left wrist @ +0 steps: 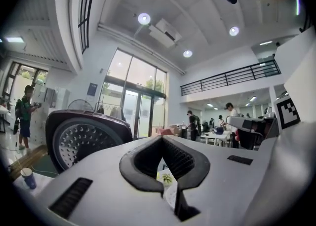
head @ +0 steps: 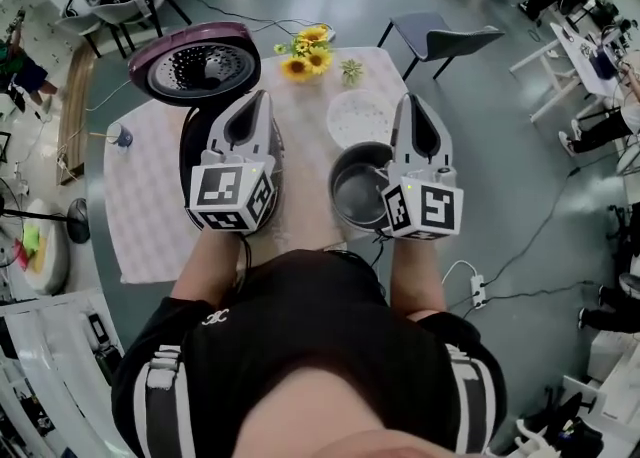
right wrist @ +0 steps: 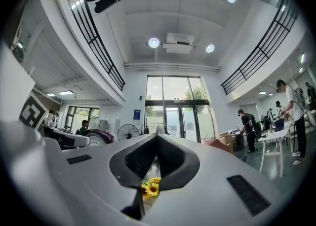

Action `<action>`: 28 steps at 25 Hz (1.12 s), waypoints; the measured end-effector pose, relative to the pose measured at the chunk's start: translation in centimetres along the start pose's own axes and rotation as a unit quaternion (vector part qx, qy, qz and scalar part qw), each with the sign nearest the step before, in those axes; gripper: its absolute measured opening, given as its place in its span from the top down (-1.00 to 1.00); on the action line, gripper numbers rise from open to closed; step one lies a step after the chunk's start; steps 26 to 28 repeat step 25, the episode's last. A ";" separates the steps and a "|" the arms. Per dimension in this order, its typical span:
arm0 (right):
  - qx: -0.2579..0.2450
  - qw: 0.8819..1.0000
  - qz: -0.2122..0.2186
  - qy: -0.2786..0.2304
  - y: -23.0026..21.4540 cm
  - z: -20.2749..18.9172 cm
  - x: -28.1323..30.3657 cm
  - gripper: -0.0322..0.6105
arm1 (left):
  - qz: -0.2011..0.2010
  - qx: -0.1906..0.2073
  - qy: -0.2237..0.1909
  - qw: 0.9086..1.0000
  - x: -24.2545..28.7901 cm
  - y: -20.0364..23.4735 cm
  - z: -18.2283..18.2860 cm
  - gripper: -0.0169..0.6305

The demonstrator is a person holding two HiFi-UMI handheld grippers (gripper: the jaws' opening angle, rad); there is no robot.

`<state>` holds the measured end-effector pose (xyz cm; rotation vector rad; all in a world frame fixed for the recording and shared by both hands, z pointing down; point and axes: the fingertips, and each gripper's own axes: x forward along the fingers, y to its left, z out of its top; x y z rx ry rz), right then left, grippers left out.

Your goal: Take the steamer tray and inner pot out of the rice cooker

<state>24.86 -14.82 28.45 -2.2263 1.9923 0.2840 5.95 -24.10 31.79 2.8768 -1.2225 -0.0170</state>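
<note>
The rice cooker (head: 196,151) stands on the cloth-covered table (head: 150,206) with its purple lid (head: 195,64) swung open; the lid's perforated inner plate (left wrist: 84,143) shows in the left gripper view. The dark metal inner pot (head: 358,191) sits on the table to the cooker's right. Just beyond it lies the white round steamer tray (head: 357,118). My left gripper (head: 257,98) is raised over the cooker, shut with nothing in it (left wrist: 162,138). My right gripper (head: 414,99) hangs above the pot's right rim, also shut and empty (right wrist: 157,136).
Sunflowers (head: 308,51) and a small green plant (head: 350,71) stand at the table's far edge. A blue cup (head: 122,136) sits at the left edge. A grey chair (head: 440,38) is beyond the table; a power strip (head: 478,292) and cables lie on the floor.
</note>
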 end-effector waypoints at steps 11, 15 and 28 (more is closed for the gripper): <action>0.022 0.999 0.009 0.022 2.3 -1.6 0.6 0.89 | 0.011 0.068 0.012 0.998 -1.6 1.6 -0.5 0.94; 0.020 0.999 0.011 0.032 2.7 -2.2 0.2 0.89 | 0.007 0.072 0.016 0.997 -2.0 1.4 -0.7 0.94; 0.015 0.999 0.015 0.050 4.3 -2.9 -0.3 0.89 | 0.000 0.066 0.016 0.998 -3.0 1.8 -0.9 0.94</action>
